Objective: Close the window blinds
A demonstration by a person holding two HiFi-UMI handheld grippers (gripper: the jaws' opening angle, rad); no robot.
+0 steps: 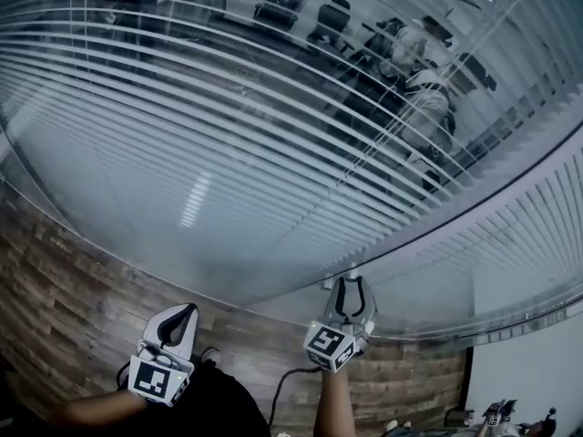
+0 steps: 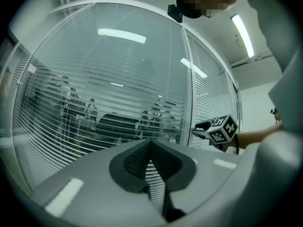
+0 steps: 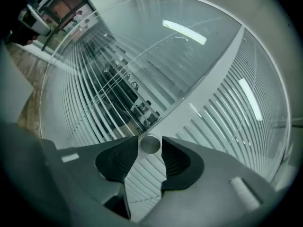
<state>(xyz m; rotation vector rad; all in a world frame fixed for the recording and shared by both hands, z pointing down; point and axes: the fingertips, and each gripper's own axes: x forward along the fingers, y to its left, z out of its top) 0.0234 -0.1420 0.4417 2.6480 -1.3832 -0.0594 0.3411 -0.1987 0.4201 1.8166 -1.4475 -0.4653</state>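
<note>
Risk: right tongs [image 1: 352, 283] wide, round knob [image 3: 150, 144] just ahead between tips — off-centre closure slips off, blinds [image 1: 228, 135] stay open. Left tongs [image 2: 150, 143] closed, empty.

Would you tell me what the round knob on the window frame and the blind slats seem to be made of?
Knob: likely brushed metal, grey with a dull sheen. Blind slats: probably painted aluminium or plastic; thin, pale, smooth.
</note>
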